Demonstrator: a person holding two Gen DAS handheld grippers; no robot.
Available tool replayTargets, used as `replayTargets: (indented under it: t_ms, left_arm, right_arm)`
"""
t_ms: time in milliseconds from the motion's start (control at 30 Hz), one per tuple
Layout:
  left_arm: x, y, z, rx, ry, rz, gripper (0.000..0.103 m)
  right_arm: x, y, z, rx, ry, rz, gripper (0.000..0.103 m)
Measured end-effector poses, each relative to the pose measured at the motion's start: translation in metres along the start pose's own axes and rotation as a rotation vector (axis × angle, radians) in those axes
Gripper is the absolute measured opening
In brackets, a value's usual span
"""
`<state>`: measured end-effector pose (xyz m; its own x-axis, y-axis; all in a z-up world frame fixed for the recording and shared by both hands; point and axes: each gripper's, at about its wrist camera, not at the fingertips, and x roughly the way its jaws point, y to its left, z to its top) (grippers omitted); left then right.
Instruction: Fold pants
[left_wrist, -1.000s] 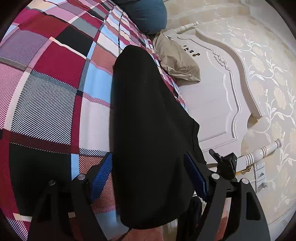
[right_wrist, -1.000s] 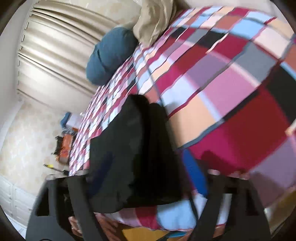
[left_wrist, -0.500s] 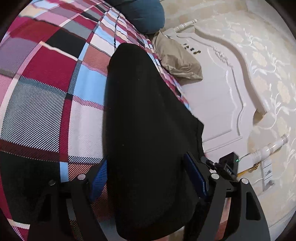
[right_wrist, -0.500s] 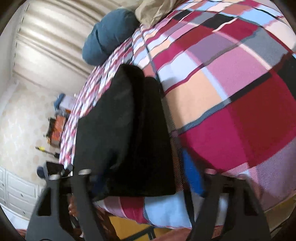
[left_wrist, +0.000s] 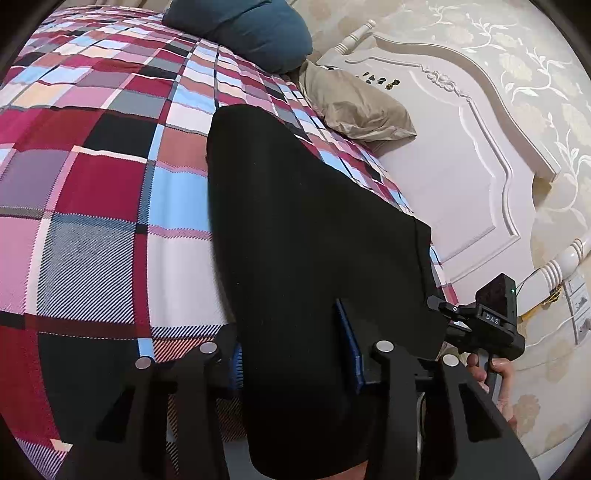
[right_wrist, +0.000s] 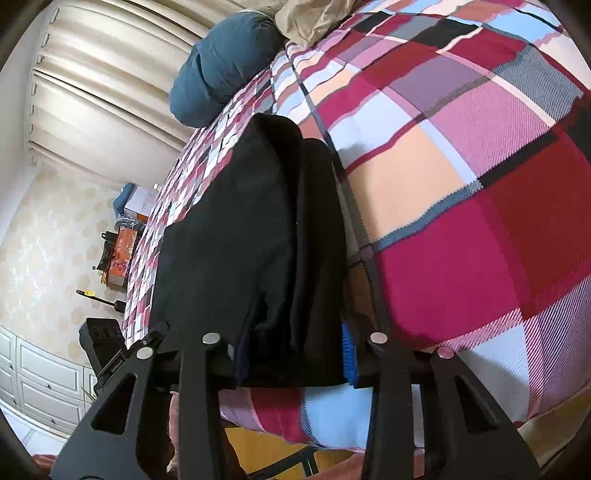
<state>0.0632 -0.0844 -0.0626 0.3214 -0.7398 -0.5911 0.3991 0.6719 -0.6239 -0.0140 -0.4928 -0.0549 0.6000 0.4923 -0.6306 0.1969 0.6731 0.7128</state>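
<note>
The black pants (left_wrist: 306, 236) lie lengthwise along one edge of the bed's plaid bedspread (left_wrist: 92, 192), their near end hanging past the bed's edge. From the right wrist view the pants (right_wrist: 236, 236) show two stacked layers with a lengthwise fold. The left gripper (left_wrist: 293, 354) has its blue-padded fingers (left_wrist: 349, 350) closed part way onto the near end of the cloth, holding it. The right gripper (right_wrist: 291, 358) likewise pinches the cloth's end between its pads (right_wrist: 349, 356). Wide bare bedspread spreads beside the pants toward the far edge. At the bed's head corner rest a blue pillow (left_wrist: 255, 29) and a beige pillow (left_wrist: 354, 107), against the white headboard (left_wrist: 461, 166). Curtains (right_wrist: 103, 74) hang beyond.
</note>
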Motion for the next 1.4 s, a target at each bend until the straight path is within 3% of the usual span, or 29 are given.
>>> replayTargets:
  t_ms: [433,900,1067,1133,1167,1233,1267,1400]
  left_arm:
    - [-0.032,0.025,0.001,-0.029,-0.04,0.03,0.036]
    - [-0.127,0.114,0.002,-0.142,-0.146,0.102,0.036]
    - [-0.136,0.128,-0.002,-0.15,-0.158,0.079,0.037]
    - [-0.135,0.129,-0.004,-0.131,-0.165,0.037,0.041]
    - [-0.136,0.131,-0.005,-0.129,-0.167,0.011,0.042]
    - [-0.141,0.137,-0.01,-0.133,-0.169,-0.036,0.047]
    - [-0.146,0.14,-0.012,-0.143,-0.17,-0.055,0.048]
    - [-0.169,0.15,-0.015,-0.16,-0.201,-0.11,0.066]
  right_arm:
    - [0.021,0.038,-0.003,-0.056,0.022,0.019,0.034]
    - [0.114,0.112,-0.027,-0.111,0.141,0.189,0.034]
    - [0.129,0.124,-0.033,-0.11,0.148,0.211,0.033]
    - [0.127,0.116,-0.032,-0.084,0.143,0.211,0.034]
    - [0.127,0.11,-0.032,-0.068,0.141,0.203,0.035]
    - [0.129,0.101,-0.035,-0.044,0.15,0.196,0.051]
    - [0.13,0.096,-0.035,-0.026,0.153,0.196,0.054]
    - [0.114,0.085,-0.031,0.007,0.112,0.249,0.078]
